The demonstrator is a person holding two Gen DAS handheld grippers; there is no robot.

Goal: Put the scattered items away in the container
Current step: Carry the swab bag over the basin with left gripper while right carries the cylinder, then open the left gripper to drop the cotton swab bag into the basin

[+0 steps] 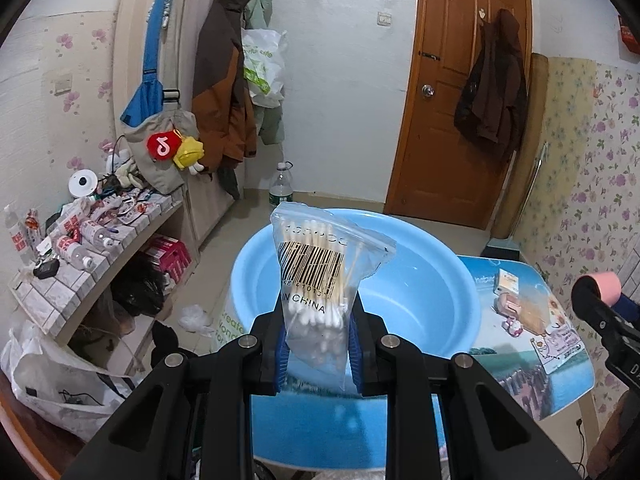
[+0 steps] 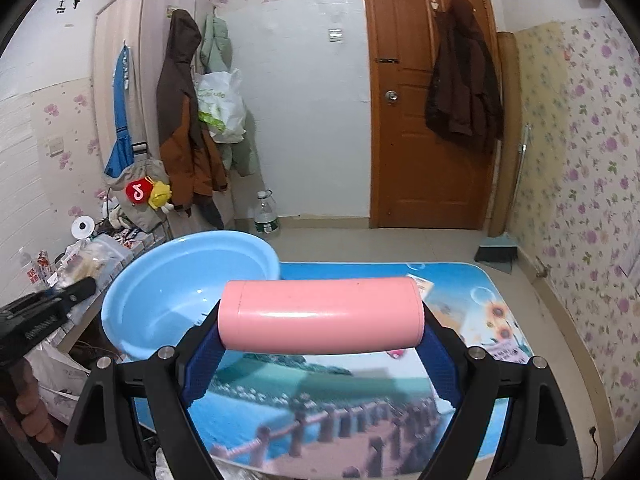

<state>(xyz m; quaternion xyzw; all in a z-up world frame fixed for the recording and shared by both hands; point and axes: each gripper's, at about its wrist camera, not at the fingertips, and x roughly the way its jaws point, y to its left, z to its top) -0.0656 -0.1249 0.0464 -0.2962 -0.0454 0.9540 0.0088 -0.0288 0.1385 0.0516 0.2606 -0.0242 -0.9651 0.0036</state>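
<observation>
My left gripper (image 1: 318, 344) is shut on a clear zip bag of cotton swabs (image 1: 320, 276), which stands upright between the blue pads, raised in front of the light blue basin (image 1: 432, 292). The basin (image 2: 160, 300) looks empty inside. My right gripper (image 2: 320, 344) is shut on a pink cylinder (image 2: 320, 316), gripped end to end and lying crosswise above the picture-printed table (image 2: 460, 304), to the right of the basin. The pink cylinder (image 1: 604, 286) also shows at the right edge of the left wrist view.
On the table (image 1: 532, 384) right of the basin lie a small box (image 1: 507, 282), a pink item (image 1: 506, 304) and a printed card (image 1: 560, 344). A cluttered tiled shelf (image 1: 80, 256) stands at the left. A water bottle (image 2: 266, 216) is on the floor by the door.
</observation>
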